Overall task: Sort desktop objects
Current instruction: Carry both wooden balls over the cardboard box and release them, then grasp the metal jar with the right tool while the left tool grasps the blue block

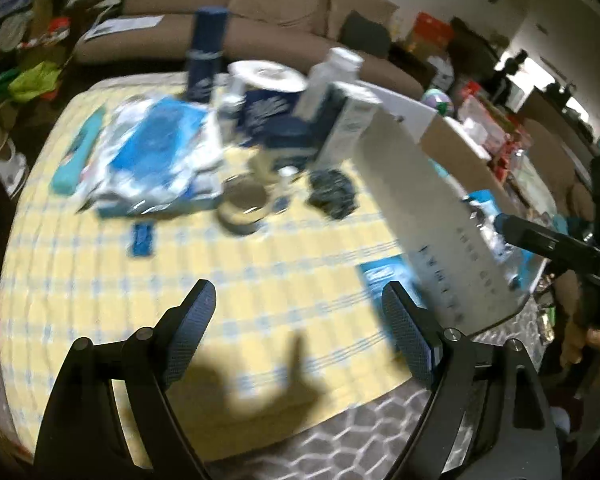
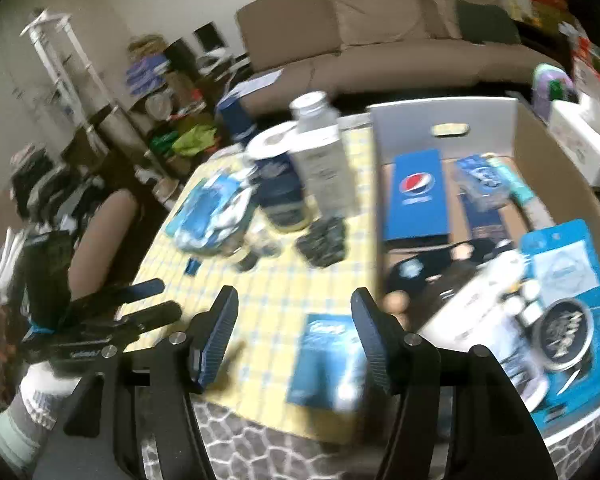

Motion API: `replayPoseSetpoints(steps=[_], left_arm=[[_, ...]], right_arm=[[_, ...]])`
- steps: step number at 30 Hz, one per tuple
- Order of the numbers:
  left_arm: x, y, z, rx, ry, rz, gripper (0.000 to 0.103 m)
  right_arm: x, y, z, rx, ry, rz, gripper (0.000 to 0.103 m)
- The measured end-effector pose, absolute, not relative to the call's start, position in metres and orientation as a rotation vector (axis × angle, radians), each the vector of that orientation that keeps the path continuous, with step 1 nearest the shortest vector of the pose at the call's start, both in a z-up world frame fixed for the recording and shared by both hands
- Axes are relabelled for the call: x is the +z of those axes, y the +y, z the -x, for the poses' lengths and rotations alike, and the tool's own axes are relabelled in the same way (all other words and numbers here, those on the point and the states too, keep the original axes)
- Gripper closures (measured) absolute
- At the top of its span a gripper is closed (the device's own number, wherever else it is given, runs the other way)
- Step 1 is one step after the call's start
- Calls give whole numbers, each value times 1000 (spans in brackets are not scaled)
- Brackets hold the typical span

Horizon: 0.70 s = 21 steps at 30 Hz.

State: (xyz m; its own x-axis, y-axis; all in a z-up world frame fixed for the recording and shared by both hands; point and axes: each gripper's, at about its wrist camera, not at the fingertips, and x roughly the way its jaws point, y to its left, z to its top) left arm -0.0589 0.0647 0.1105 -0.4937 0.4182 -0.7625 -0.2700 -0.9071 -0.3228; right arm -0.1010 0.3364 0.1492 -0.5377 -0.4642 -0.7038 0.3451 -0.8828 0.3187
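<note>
Right wrist view is showing my right gripper (image 2: 294,338) and left gripper (image 1: 298,330) both hanging wide and empty over the yellow checked tablecloth (image 1: 260,264), because the flat blue packet (image 2: 328,360) is waiting beside the big cardboard box (image 2: 444,120).

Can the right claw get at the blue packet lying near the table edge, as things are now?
Probably yes: the right claw is open and empty, the blue packet lies flat just ahead of it, and nothing covers it.

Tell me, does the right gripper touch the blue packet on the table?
Apart. In the right wrist view the right gripper is open above the blue packet, nothing between its pads.
</note>
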Motion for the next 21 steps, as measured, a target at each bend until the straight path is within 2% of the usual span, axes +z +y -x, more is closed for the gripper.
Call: replayPoseSetpoints(steps=[8,13,21], left_arm=[[98,2,63,2516,-241,1295,20],[92,-8,78,2539,-210,1264,18],[63,-4,113,2592,11,1284,18]], right_arm=[[117,264,107,-2344,-95,-1186,40],[92,237,134,-2354,-81,-1203,40],[73,204,178,-2374,-63,-1156,40]])
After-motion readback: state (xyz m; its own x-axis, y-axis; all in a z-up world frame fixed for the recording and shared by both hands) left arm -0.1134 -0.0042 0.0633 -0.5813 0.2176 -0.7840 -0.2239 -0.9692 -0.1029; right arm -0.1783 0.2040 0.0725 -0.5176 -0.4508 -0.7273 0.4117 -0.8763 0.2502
